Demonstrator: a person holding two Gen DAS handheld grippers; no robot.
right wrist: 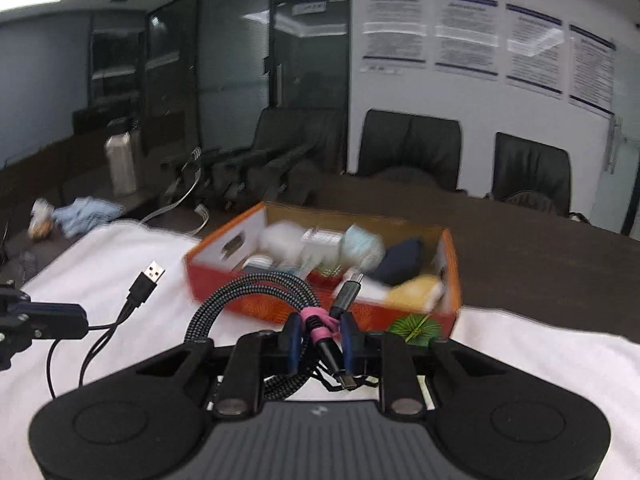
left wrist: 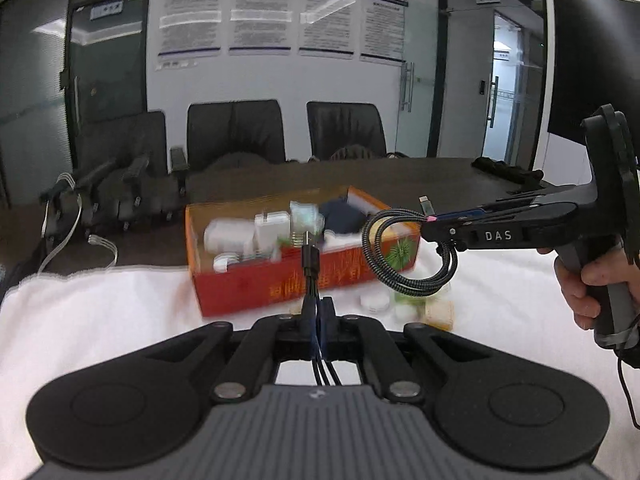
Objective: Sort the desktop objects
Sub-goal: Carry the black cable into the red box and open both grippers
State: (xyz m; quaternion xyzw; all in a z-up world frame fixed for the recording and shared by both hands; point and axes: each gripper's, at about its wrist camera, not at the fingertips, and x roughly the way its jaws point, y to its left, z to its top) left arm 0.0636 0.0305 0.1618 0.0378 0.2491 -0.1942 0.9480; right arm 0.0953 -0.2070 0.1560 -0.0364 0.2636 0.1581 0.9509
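Note:
My left gripper (left wrist: 319,312) is shut on a thin black USB cable (left wrist: 310,258), plug pointing up; the plug also shows in the right wrist view (right wrist: 146,282). My right gripper (right wrist: 320,330) is shut on a coiled braided cable (right wrist: 256,292) bound with a pink tie (right wrist: 316,322); in the left wrist view that gripper (left wrist: 430,220) holds the coil (left wrist: 404,252) in the air at the right. An orange cardboard box (left wrist: 280,284) with several white and dark items stands ahead on the white cloth (left wrist: 100,312); it also shows in the right wrist view (right wrist: 224,276).
Small white round lids (left wrist: 374,302) and other small items lie in front of the box. The dark table (right wrist: 540,264) carries black grippers (left wrist: 120,196), white cables, a metal bottle (right wrist: 120,164) and a blue cloth (right wrist: 86,210). Black chairs (left wrist: 236,132) stand behind.

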